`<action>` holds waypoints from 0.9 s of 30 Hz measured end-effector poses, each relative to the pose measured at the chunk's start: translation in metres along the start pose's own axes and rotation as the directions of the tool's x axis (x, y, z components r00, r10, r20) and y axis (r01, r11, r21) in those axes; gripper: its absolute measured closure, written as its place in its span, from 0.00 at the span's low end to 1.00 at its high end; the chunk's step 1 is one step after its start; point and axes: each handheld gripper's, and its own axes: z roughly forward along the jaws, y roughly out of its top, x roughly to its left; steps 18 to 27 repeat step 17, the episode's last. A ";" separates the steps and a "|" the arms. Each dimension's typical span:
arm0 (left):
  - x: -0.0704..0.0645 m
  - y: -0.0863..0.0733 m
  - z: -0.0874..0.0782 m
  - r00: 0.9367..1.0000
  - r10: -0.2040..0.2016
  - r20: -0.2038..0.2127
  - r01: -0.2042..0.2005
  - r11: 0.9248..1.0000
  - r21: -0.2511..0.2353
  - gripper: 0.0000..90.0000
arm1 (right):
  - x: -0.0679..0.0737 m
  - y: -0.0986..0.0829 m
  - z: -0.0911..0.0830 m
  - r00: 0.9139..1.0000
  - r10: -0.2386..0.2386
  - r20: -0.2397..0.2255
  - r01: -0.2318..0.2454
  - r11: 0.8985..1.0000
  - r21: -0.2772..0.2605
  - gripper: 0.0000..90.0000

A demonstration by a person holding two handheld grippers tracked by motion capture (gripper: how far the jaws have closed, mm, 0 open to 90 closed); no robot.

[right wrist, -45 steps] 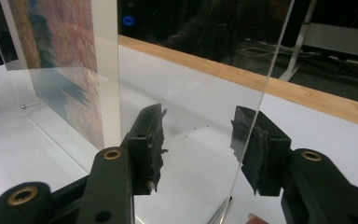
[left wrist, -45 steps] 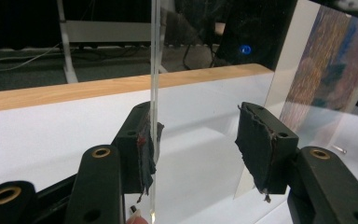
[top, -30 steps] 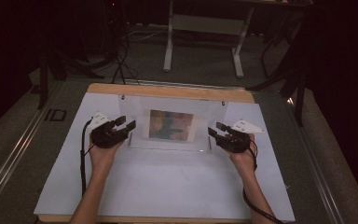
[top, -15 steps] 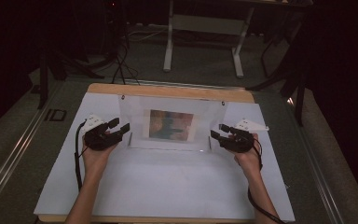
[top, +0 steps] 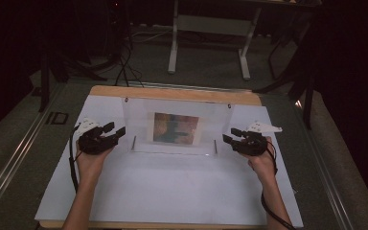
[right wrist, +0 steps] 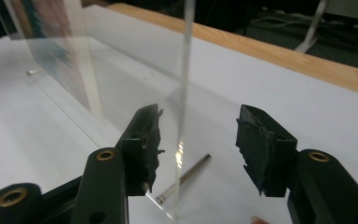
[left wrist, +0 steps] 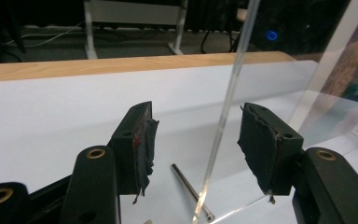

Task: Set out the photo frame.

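A clear acrylic panel [top: 139, 120] stands upright on the white table sheet [top: 172, 187], with a colourful picture [top: 176, 128] at its middle. My left gripper [top: 113, 130] is at the panel's left edge, open. In the left gripper view the panel's edge [left wrist: 223, 116] passes between the jaws of my left gripper [left wrist: 196, 140] without touching the pads. My right gripper [top: 230, 136] is at the panel's right edge, open too. In the right gripper view the panel's edge [right wrist: 182, 93] stands between the jaws of my right gripper [right wrist: 198, 140].
Thin metal pins [left wrist: 191, 191] [right wrist: 186, 179] lie under the panel's foot at each end. The wooden table edge [top: 172, 92] runs behind the panel. Beyond it are a dark floor, cables and a metal stand [top: 211, 43].
Both hands have drawn outward, the left one further to the left and the right one slightly to the right. The panel stays where it was.
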 end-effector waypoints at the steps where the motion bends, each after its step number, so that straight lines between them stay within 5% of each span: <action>1: 0.001 0.000 0.000 1.000 0.001 -0.006 -0.001 1.000 0.003 0.50 | -0.001 0.000 0.000 1.000 0.001 0.004 -0.001 1.000 0.008 0.54; 13: 0.013 -0.005 0.001 0.997 -0.037 -0.071 0.042 0.996 0.076 0.50 | -0.016 -0.006 -0.006 0.999 0.041 0.021 -0.042 0.998 0.052 0.55; 16: 0.016 -0.007 0.003 0.994 -0.038 -0.105 0.049 0.993 0.103 0.50 | -0.019 -0.008 -0.006 0.998 0.037 0.043 -0.040 0.997 0.069 0.54; 17: 0.020 -0.010 0.005 0.987 -0.033 -0.158 0.057 0.988 0.145 0.50 | -0.019 -0.008 -0.005 0.998 0.035 0.051 -0.039 0.996 0.078 0.54; 27: 0.020 -0.010 0.005 0.987 -0.033 -0.158 0.057 0.988 0.145 0.50 | -0.019 -0.008 -0.005 0.998 0.035 0.051 -0.039 0.996 0.078 0.54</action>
